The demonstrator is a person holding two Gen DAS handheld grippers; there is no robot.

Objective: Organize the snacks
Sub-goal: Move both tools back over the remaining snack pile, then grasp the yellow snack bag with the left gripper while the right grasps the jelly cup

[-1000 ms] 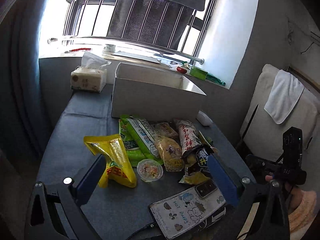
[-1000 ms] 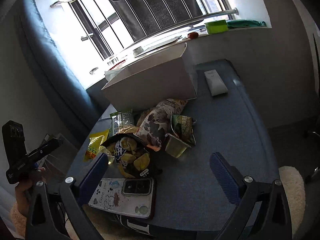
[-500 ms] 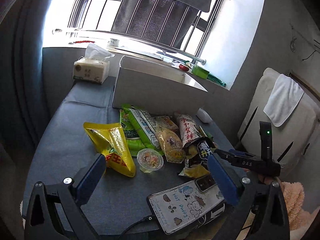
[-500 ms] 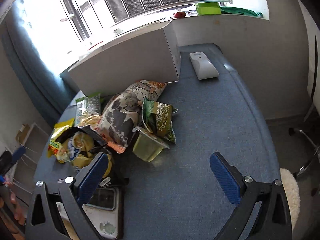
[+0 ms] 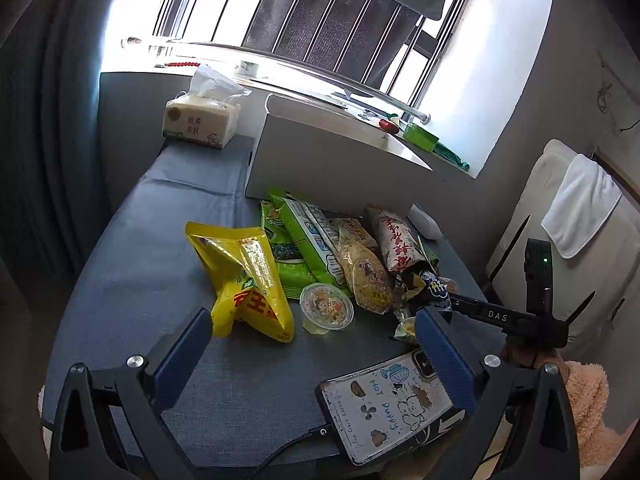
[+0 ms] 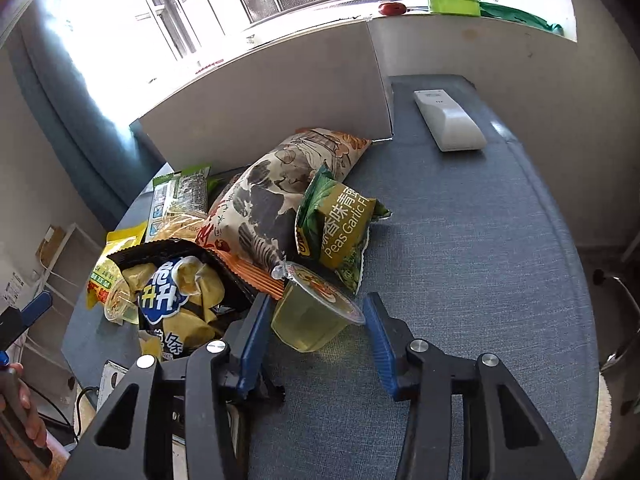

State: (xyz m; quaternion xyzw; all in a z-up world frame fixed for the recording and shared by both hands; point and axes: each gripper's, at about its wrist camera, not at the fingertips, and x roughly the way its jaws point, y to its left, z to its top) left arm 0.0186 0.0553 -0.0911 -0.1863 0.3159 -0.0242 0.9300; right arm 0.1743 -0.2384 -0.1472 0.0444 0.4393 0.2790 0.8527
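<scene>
We are at a blue-grey fabric-covered table [image 6: 472, 240] under a barred window, with a white box [image 6: 272, 100] at the far edge and the snack pile in front of it. Right gripper [image 6: 316, 320]: its fingers are closing around a jelly cup [image 6: 312, 316] of pale green liquid lying tilted between them; the left finger looks to be against the cup wall, the right finger just beside the lid rim, contact unclear. Just beyond the fingers lies a green packet reading "Peas Garlic" [image 6: 340, 224], and left of them a black bag [image 6: 172, 292] with blue-and-white Chinese lettering. Left gripper [image 5: 316, 344]: fingers spread wide, nothing between the pads. Ahead of them we note a yellow pouch [image 5: 244, 276] with red characters and a second small jelly cup [image 5: 326, 306]. Under the right finger lies a phone [image 5: 392, 404] whose case reads "HOT Puppy". The other gripper's body reads "DAS".
</scene>
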